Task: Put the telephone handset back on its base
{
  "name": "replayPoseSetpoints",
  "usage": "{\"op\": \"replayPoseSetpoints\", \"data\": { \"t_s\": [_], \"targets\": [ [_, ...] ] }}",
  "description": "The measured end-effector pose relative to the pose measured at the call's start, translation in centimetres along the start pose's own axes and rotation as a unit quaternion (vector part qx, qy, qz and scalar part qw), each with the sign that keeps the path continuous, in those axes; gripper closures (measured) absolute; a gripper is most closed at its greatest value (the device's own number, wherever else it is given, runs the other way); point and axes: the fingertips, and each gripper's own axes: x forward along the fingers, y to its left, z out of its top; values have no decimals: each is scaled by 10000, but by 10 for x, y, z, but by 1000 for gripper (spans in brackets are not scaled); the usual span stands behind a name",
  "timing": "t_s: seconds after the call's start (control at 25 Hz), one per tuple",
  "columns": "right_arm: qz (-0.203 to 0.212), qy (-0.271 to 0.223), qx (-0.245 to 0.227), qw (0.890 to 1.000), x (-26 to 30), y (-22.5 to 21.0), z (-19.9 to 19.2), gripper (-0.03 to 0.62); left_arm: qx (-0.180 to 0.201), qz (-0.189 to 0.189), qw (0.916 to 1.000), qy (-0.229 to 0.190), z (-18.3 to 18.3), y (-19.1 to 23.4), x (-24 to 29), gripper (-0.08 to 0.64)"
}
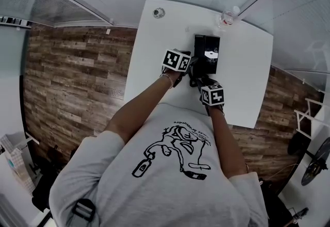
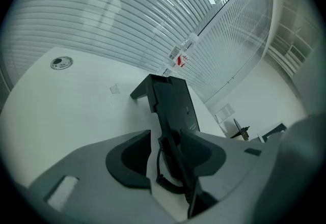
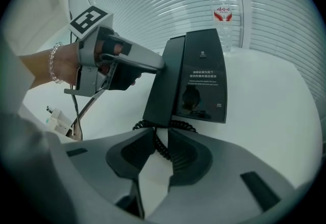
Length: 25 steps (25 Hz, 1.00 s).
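The black telephone base [image 3: 204, 75] stands on the white table [image 1: 242, 81], with the handset [image 3: 160, 90] lying along its left side. My left gripper [image 3: 159, 65] reaches in from the left and is shut on the handset's upper part. In the left gripper view the handset [image 2: 173, 116] runs edge-on between the jaws of the left gripper [image 2: 165, 139]. My right gripper [image 3: 162, 136] is open just short of the handset's lower end. The coiled cord [image 3: 163, 147] passes through the gap between its jaws. In the head view both grippers, left [image 1: 190, 64] and right [image 1: 200, 80], meet at the phone [image 1: 208, 51].
A clear water bottle [image 3: 222, 14] stands at the table's far edge, behind the phone. A small round disc [image 1: 159, 12] sits in the table's far left corner. Slatted blinds back the table, and wood flooring shows on both sides.
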Motion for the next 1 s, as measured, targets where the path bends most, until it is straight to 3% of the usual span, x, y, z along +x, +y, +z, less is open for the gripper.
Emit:
{"op": "replayPoseSetpoints", "data": {
  "t_s": [0.24,0.72,1.0],
  "targets": [
    [41,-340,375,9987,-4,-2,15,538,13,-68,9999,-109,5,-3,0,391],
    [-24,-537,816,9952,-4,-9,21,564,127,-65,9997,-212,9,-9,5,410],
    [-47,-474,684,9965,-1,-10,20,569,181,133,9997,-107,3,-6,9,416]
  ]
}}
